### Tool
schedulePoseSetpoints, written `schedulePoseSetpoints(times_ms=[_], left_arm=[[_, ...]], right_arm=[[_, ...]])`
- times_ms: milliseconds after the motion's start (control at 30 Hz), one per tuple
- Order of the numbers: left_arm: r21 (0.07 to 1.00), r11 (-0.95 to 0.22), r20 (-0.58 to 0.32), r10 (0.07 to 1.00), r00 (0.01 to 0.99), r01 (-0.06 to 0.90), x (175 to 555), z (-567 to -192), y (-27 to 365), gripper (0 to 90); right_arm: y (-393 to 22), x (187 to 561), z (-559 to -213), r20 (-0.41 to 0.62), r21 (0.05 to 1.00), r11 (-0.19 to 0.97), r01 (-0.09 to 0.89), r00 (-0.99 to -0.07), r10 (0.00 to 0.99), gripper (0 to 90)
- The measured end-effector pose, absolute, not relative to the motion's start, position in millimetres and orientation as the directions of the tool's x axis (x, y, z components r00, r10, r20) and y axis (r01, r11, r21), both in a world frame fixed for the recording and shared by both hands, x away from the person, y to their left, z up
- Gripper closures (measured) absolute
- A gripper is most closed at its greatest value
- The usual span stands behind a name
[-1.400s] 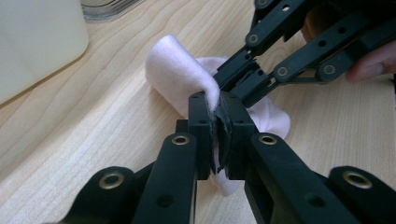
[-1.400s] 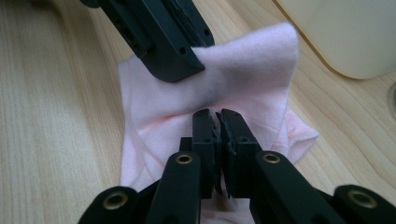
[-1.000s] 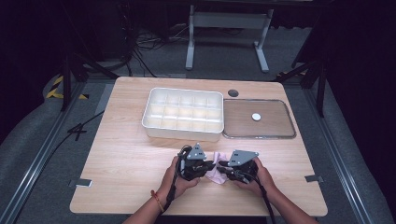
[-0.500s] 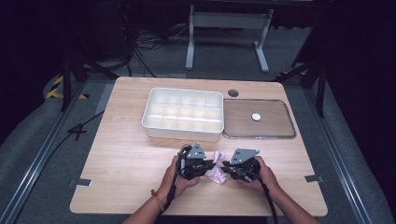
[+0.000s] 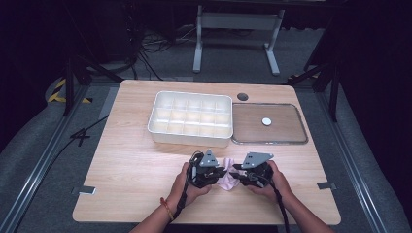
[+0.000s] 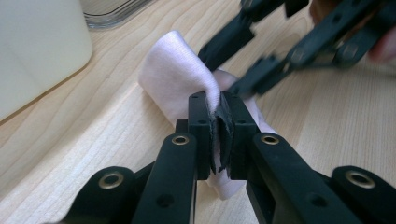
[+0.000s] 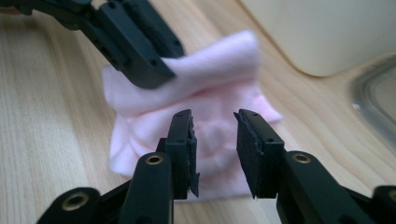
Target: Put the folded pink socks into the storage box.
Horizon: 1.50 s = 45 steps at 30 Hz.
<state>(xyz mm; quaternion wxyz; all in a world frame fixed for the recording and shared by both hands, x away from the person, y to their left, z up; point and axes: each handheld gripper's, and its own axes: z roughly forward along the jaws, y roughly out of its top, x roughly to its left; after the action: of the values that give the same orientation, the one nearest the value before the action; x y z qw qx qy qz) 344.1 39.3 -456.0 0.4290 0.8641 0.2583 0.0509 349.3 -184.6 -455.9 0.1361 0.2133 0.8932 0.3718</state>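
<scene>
A small pink cloth (image 5: 226,180) lies crumpled on the wooden table near its front edge, between my two grippers. My left gripper (image 5: 217,174) is shut on a fold of the cloth (image 6: 177,79), and its pads (image 6: 216,105) pinch the fabric tight. My right gripper (image 5: 236,174) faces it from the right. Its jaws (image 7: 214,122) have just been opening and stand apart, with the cloth (image 7: 219,93) just beyond their tips and nothing pressed between them. The left gripper (image 7: 140,60) reaches onto the cloth from the upper left of the right gripper view.
A white tray (image 5: 189,140) with several compartments stands at the back middle of the table. To its right lies a clear lid (image 5: 286,138) with a small white disc (image 5: 266,121) on it. A dark round hole (image 5: 242,96) sits near the table's back edge.
Both hands stay at the cloth in nearly the same place. The right gripper has shifted very slightly.
</scene>
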Motion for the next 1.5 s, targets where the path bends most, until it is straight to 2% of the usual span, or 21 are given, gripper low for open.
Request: schedulePoseSetpoints(times_ms=[200,433,833,1133,1267,1500], left_arm=[[0.768,-0.491,-0.147,0.490,0.859,0.412,345,-456,36,83.6],[0.763,-0.517,-0.121,0.477,0.870,0.389,343,-455,27,81.4],[0.765,-0.527,-0.128,0.437,0.890,0.369,340,-463,15,81.8],[0.752,-0.547,-0.116,0.439,0.891,0.368,338,-469,9,79.4],[0.754,-0.546,-0.108,0.447,0.888,0.366,337,-469,9,79.5],[0.756,-0.543,-0.106,0.450,0.887,0.366,337,-470,7,79.5]], right_arm=[[-202,356,-462,-0.053,0.687,0.640,0.342,-0.856,0.514,66.9],[-197,355,-467,-0.049,0.676,0.656,0.336,-0.867,0.495,74.0],[-194,355,-469,-0.080,0.673,0.666,0.322,-0.864,0.498,76.0],[-198,357,-470,-0.042,0.686,0.641,0.343,-0.862,0.506,75.1],[-206,360,-464,-0.012,0.721,0.591,0.363,-0.845,0.534,73.8],[-209,359,-449,0.012,0.805,0.492,0.332,-0.838,0.545,70.5]])
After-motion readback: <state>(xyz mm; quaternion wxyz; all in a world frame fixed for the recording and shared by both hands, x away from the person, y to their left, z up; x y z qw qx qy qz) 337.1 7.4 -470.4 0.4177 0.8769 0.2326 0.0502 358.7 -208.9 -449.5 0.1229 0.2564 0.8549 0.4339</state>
